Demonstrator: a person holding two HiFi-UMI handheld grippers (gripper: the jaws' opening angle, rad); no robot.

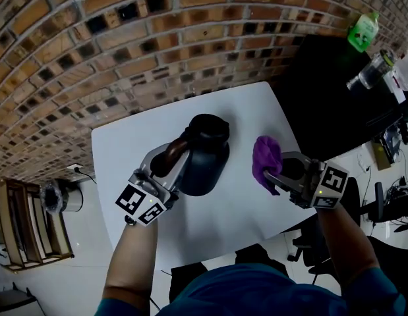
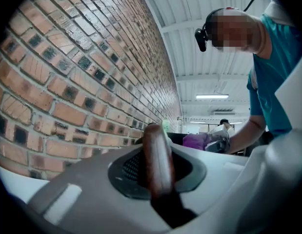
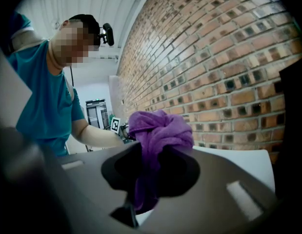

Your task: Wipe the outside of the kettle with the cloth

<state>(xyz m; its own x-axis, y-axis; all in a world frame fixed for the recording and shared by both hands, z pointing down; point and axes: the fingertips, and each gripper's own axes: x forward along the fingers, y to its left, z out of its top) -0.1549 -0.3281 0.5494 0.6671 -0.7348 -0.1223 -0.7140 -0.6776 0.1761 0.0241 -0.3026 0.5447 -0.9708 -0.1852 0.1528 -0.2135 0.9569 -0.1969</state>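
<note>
A black kettle with a brown handle stands on the white table. My left gripper is shut on that handle, which fills the gap between its jaws in the left gripper view. To the kettle's right my right gripper is shut on a bunched purple cloth. In the right gripper view the cloth bulges above the jaws and hangs down between them. A small stretch of table separates the cloth from the kettle's side.
A brick wall runs behind the table. A black desk to the right carries a green bottle and a clear bottle. A wooden shelf and a chair stand on the floor.
</note>
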